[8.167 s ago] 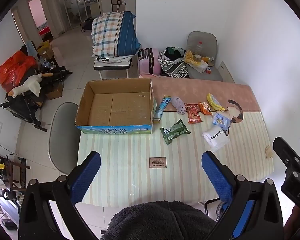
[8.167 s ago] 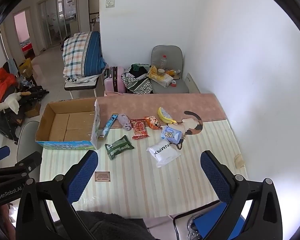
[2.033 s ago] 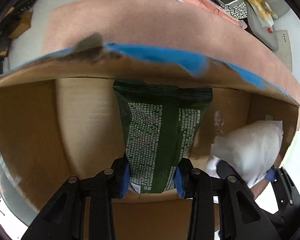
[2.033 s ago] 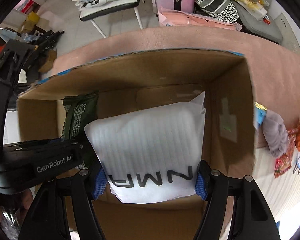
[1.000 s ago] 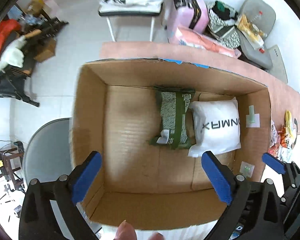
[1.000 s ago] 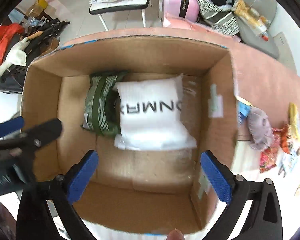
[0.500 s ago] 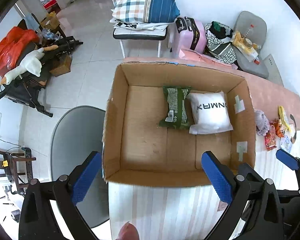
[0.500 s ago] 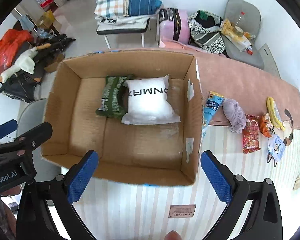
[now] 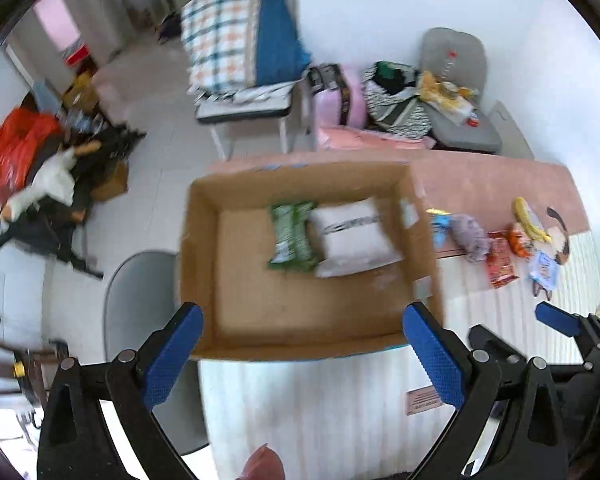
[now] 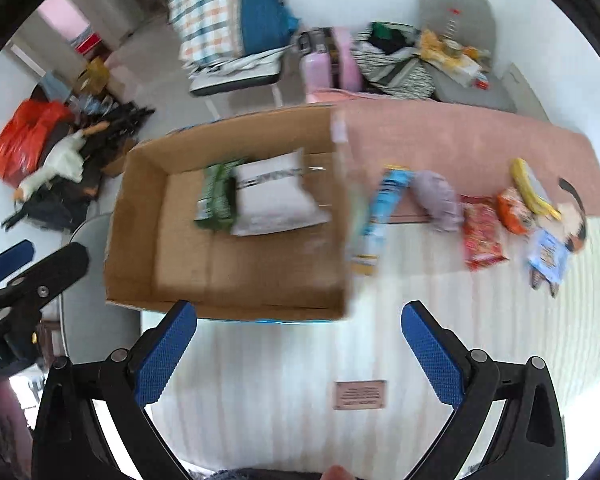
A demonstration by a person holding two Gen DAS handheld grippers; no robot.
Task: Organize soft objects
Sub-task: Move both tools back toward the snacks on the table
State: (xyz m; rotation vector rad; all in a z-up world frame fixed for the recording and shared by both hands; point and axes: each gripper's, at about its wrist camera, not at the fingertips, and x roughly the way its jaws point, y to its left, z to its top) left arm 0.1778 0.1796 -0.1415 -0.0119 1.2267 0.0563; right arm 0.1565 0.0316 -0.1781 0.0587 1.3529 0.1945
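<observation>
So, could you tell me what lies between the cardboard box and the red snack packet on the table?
In the right wrist view, the blue packet and grey cloth bundle lie between the cardboard box and red snack packet.

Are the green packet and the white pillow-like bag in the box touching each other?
Touching. In the right wrist view the white bag overlaps the green packet's edge inside the cardboard box, with no floor showing between them.

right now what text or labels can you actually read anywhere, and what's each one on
"ot.AI": end of a cut-off logo on the left gripper body, at the right wrist view's left edge.
White pack in the cardboard box: dark lettering, too blurred to read.
Green pack: print too small and blurred.
Brown label on the striped cloth: lines of text, unreadable.
Snack packs by the box, such as the red pack: unreadable.
</observation>
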